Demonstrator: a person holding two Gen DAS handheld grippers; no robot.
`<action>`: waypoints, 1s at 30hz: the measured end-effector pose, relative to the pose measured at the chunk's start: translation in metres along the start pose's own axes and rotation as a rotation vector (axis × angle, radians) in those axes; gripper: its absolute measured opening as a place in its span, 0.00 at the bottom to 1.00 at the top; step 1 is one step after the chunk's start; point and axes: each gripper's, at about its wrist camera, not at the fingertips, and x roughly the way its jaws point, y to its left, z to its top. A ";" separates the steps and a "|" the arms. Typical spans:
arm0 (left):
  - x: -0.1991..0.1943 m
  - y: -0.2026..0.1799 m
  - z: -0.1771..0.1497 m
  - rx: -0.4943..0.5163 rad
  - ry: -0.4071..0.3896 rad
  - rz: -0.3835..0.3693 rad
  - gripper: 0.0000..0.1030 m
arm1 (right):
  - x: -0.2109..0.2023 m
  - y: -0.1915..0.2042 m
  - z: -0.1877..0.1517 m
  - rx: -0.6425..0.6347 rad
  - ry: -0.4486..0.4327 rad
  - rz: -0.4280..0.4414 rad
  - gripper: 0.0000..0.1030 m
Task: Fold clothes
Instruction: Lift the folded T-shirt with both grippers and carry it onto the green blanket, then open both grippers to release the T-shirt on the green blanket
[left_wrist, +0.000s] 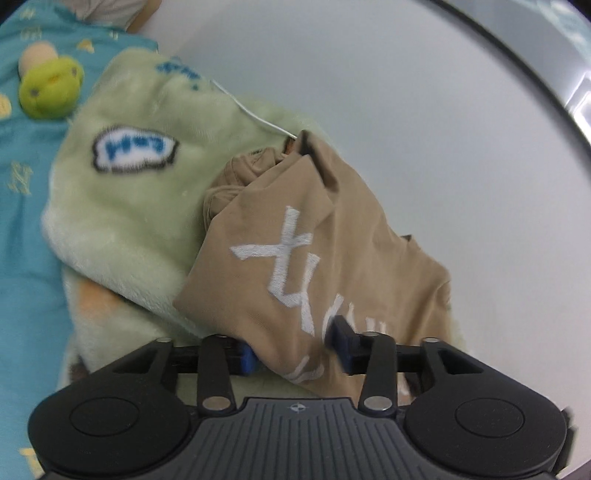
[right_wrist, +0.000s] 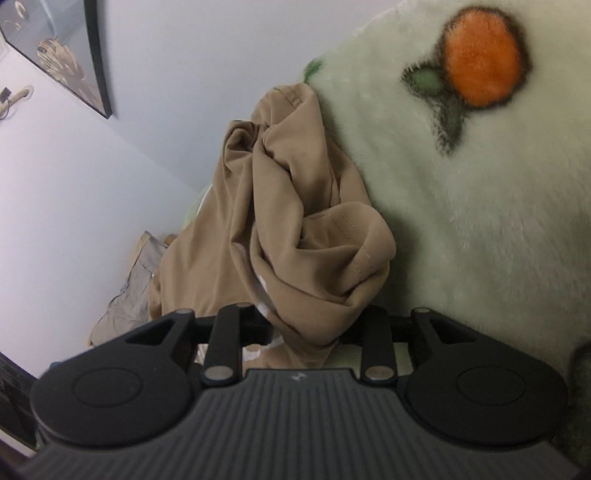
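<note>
Left wrist view: tan garment (left_wrist: 306, 236) lies crumpled on a pale green fleece blanket (left_wrist: 122, 206).
Left gripper (left_wrist: 293, 350) has its blue pads pressed onto the fabric's lower edge; right gripper (right_wrist: 306, 328) has bunched tan cloth gathered between its fingers, tips hidden.

Tan garment (right_wrist: 295, 221) hides the right gripper (right_wrist: 306, 328) fingertips
</note>
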 end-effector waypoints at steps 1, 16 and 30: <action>-0.005 -0.008 0.003 0.030 0.000 0.021 0.62 | -0.004 0.004 0.003 0.004 0.020 -0.026 0.37; -0.205 -0.138 -0.022 0.394 -0.237 0.146 0.99 | -0.145 0.090 -0.005 -0.283 0.031 0.012 0.37; -0.290 -0.130 -0.115 0.558 -0.465 0.230 1.00 | -0.211 0.110 -0.088 -0.748 -0.292 0.079 0.89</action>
